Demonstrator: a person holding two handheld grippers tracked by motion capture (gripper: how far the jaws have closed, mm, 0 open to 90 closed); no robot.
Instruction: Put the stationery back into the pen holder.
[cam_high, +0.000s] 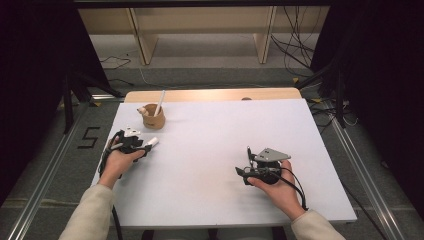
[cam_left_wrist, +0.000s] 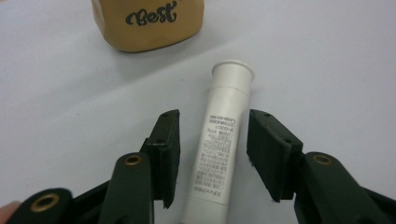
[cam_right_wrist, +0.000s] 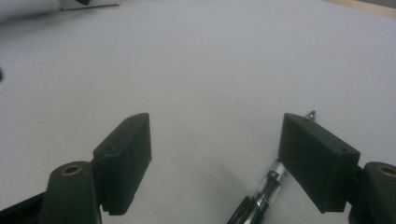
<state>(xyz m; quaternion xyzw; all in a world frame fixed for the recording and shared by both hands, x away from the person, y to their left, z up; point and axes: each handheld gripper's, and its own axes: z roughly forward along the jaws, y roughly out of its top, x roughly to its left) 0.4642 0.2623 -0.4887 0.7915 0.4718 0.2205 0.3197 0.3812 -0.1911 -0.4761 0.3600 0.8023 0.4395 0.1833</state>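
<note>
White tube (cam_left_wrist: 218, 154): printed label, flared cap end pointing toward the tan cup (cam_left_wrist: 148, 22); lies flat on the white table (cam_left_wrist: 327, 70), between the two black jaws of the left gripper (cam_left_wrist: 212, 156), which stand wide apart on either side of it with a gap showing on each side, not clamped on it. In the high view the tube's white end (cam_high: 153, 142) pokes out past the left gripper (cam_high: 142, 146) at the table's left side, just in front of the cup

Tan cup (cam_high: 153, 119): rounded, dark lettering "Best" on its wall; stands near the far left part of the table (cam_high: 225, 130); holds a white stick-like item (cam_high: 159, 103) leaning upright; a second small item at its rim too small to name

Right gripper (cam_right_wrist: 215, 161): held by the right hand (cam_high: 280, 187) at the table's right front; jaws spread wide, holding nothing. A black pen with metal bands (cam_right_wrist: 261, 191) lies on the table beside its right-hand jaw, tip partly hidden behind that jaw

Left hand (cam_high: 117, 162): holds the left gripper low over the table
</note>
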